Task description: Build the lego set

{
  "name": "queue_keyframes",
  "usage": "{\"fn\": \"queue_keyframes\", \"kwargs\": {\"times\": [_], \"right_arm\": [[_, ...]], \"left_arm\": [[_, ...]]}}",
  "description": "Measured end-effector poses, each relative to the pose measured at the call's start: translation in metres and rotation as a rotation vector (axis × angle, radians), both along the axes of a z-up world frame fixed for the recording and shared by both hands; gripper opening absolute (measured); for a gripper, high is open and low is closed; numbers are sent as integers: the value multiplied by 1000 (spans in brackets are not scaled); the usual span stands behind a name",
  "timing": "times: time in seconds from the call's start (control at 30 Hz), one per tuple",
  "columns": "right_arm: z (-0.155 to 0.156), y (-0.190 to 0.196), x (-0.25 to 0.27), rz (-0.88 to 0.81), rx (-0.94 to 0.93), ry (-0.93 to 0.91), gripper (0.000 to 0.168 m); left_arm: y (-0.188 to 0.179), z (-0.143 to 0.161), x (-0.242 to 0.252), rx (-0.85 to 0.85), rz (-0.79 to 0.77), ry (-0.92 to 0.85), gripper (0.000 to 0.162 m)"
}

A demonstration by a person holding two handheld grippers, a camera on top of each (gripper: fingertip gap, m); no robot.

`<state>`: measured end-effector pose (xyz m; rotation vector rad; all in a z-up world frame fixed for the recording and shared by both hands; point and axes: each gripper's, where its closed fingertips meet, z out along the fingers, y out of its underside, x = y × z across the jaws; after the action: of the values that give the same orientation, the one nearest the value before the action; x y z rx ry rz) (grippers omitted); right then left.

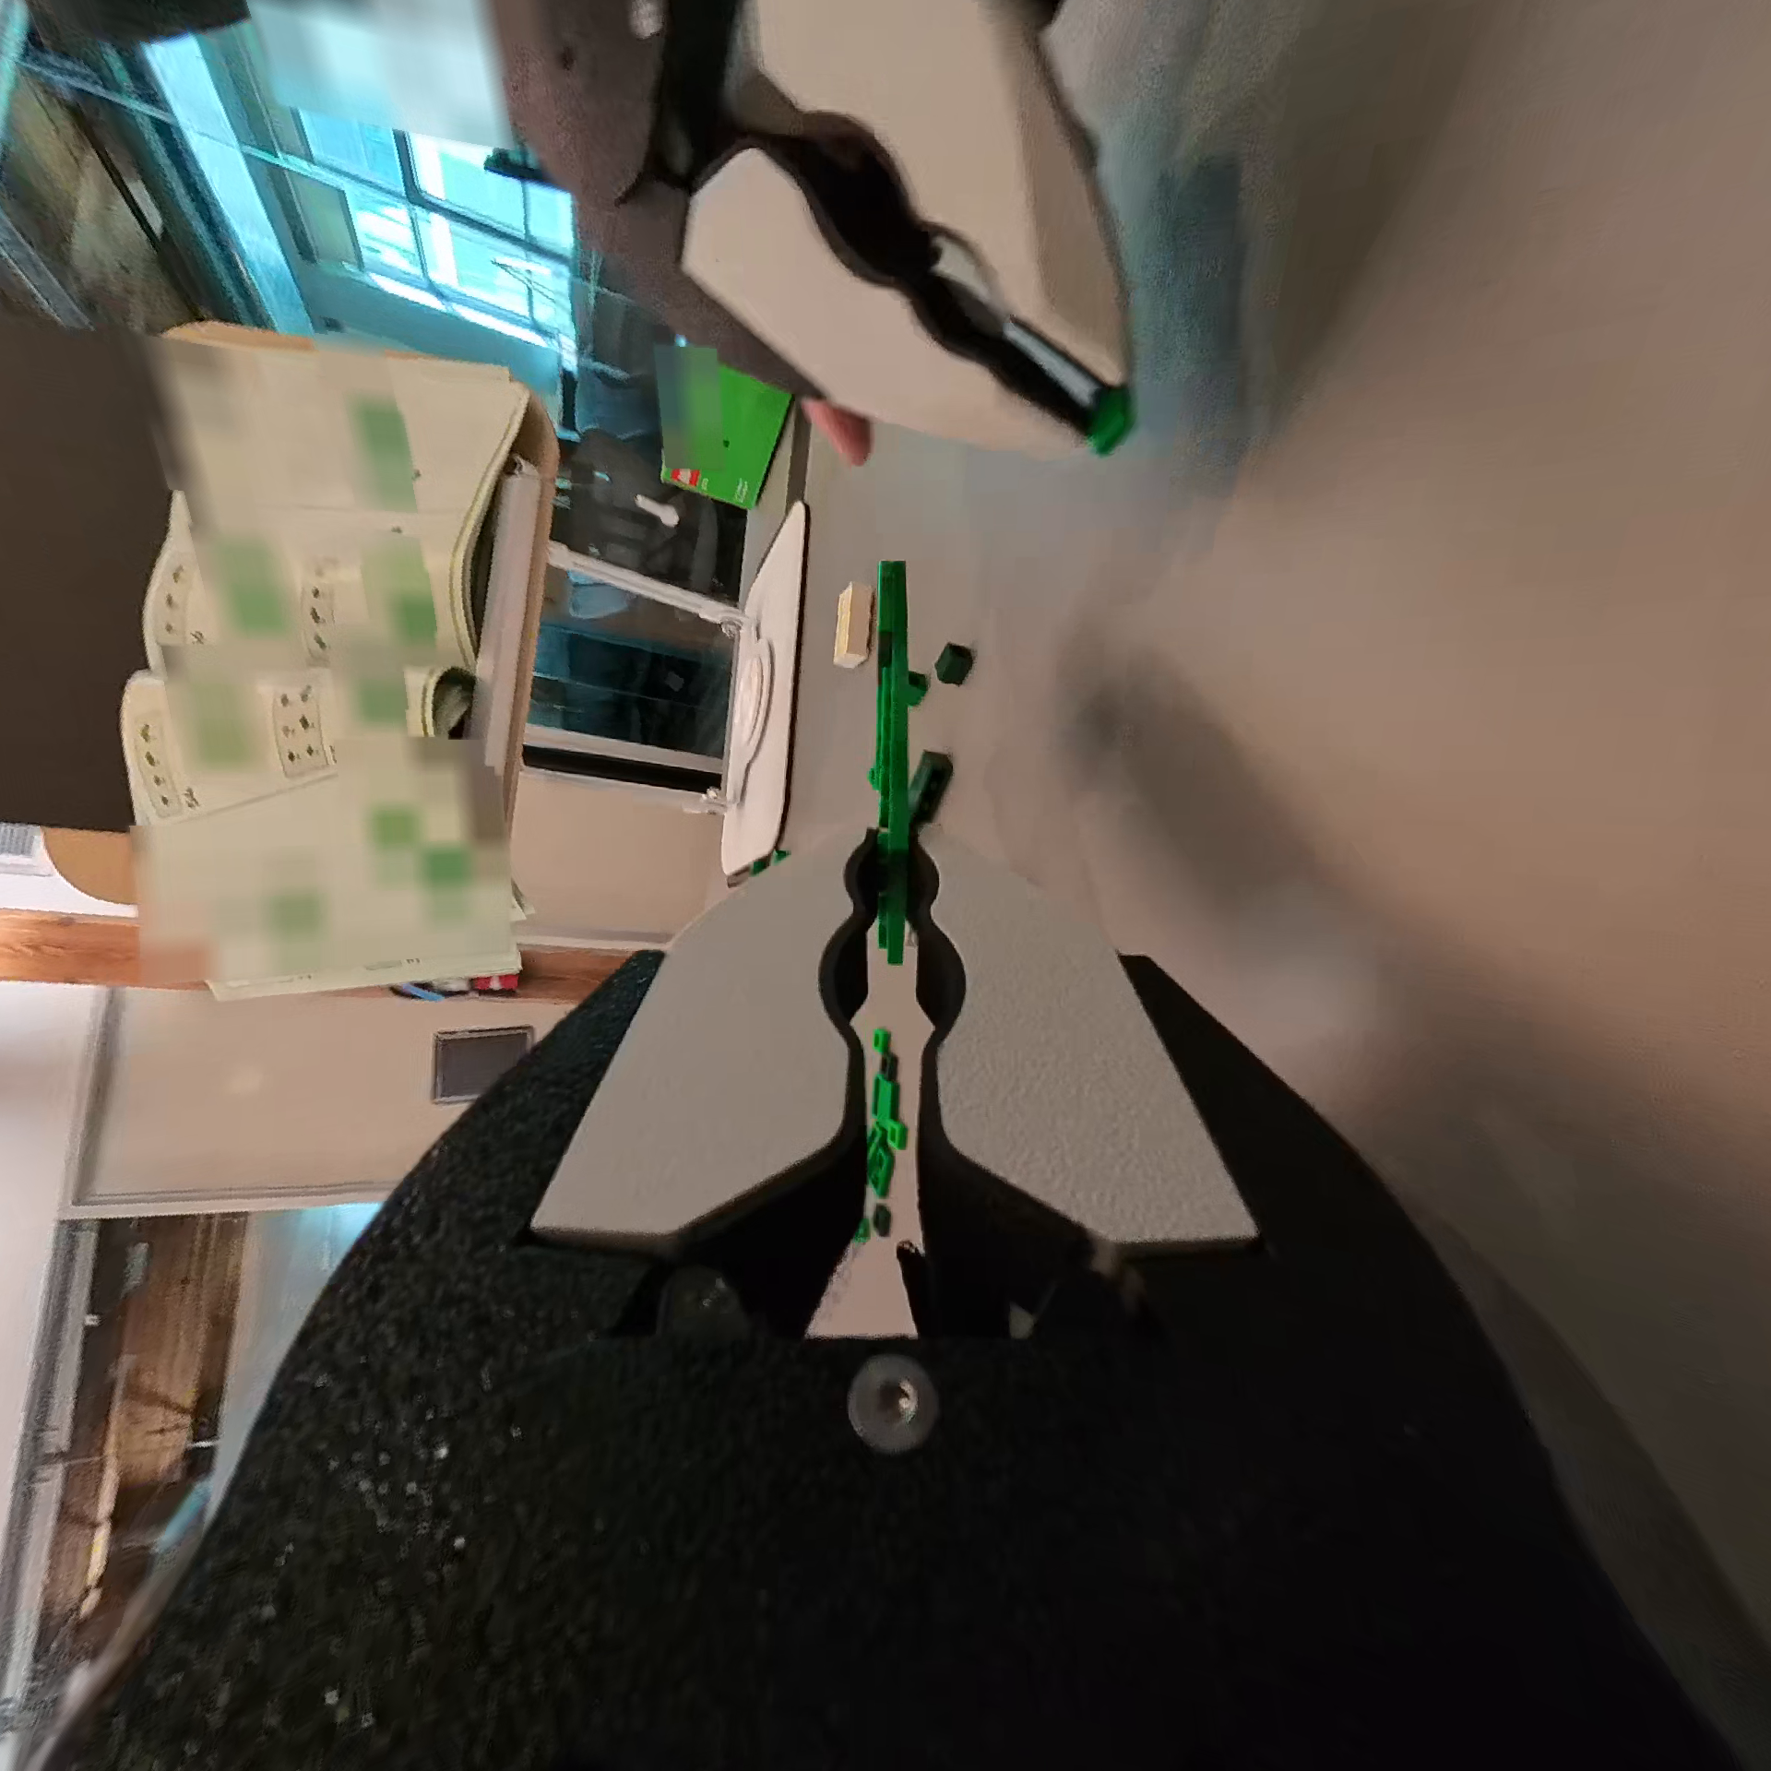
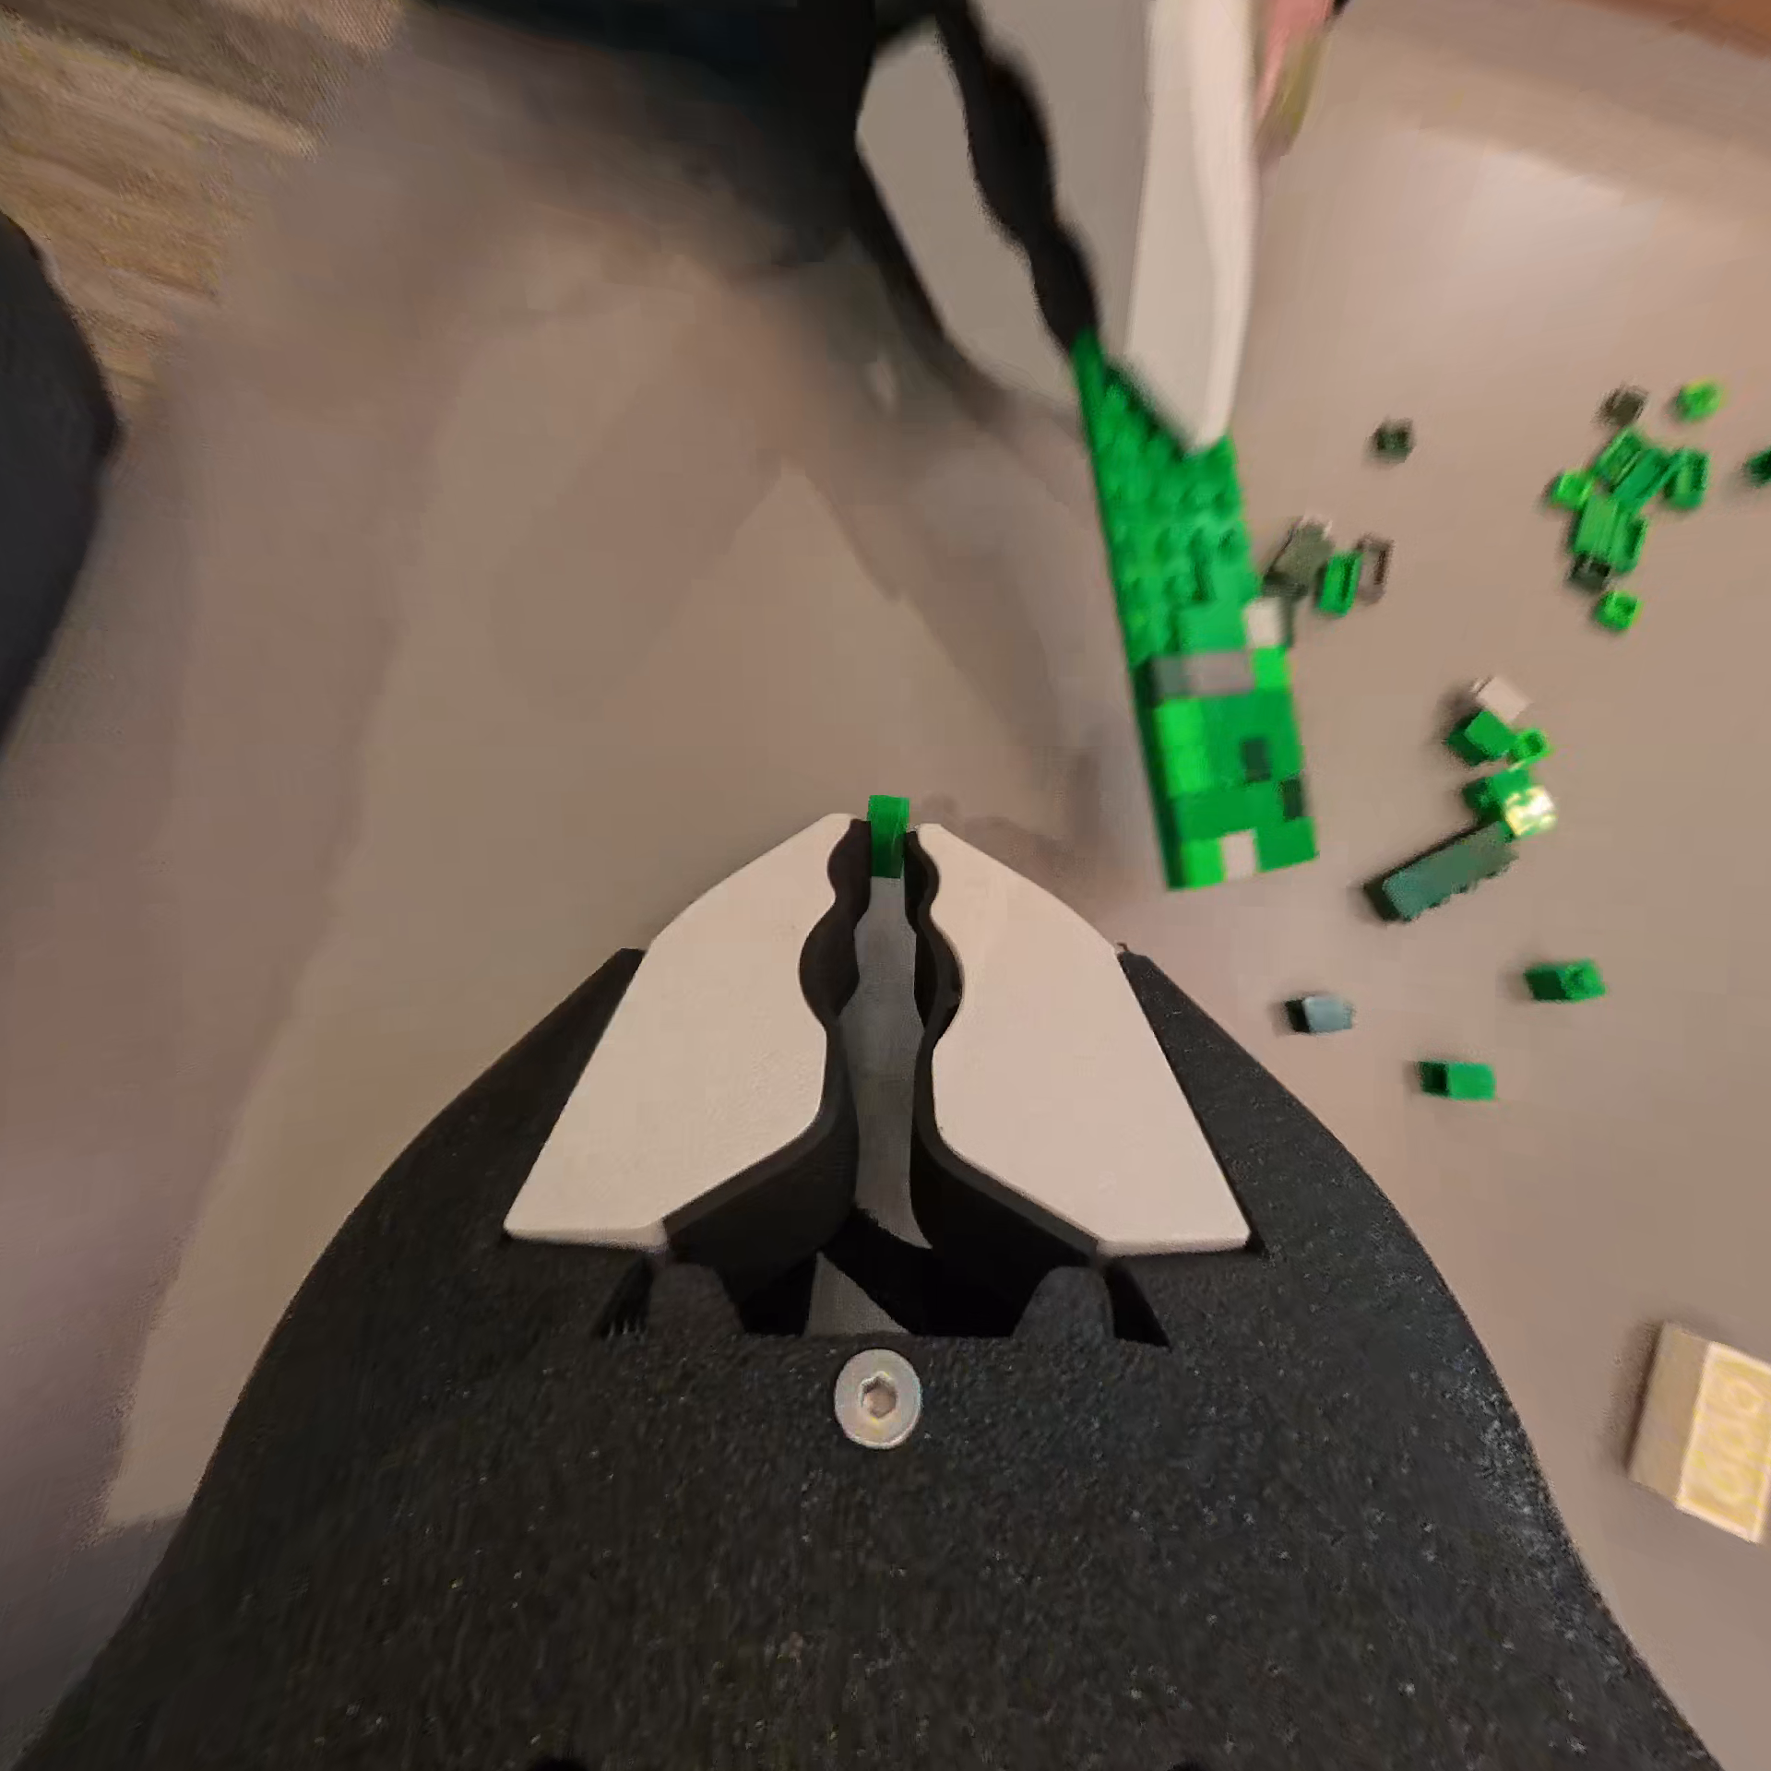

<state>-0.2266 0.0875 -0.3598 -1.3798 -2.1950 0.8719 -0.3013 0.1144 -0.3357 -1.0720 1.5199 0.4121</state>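
We see our left gripper [image 1: 893,867] as a rough, speckled black body with two pale grey fingers [image 1: 728,1083] shaped like pointed wedges. Their inner edges carry wavy black pads [image 1: 845,968]. A silver hex screw [image 1: 893,1402] sits in the middle of the body. Our right gripper [image 2: 887,836] is built the same: grainy black shell, off-white fingers [image 2: 690,1054], scalloped black pads [image 2: 824,958], and one silver hex screw [image 2: 877,1406] below the finger slots.
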Motion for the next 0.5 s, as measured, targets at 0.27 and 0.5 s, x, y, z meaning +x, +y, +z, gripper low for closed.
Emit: {"fn": "queue_keyframes", "kwargs": {"times": [0.27, 0.5], "right_arm": [[39, 8, -18, 84, 54, 68, 0], [32, -5, -14, 51, 8, 29, 0]], "left_arm": [[-14, -7, 26, 163, -98, 149, 4], [-1, -10, 7, 123, -16, 166, 4]]}}
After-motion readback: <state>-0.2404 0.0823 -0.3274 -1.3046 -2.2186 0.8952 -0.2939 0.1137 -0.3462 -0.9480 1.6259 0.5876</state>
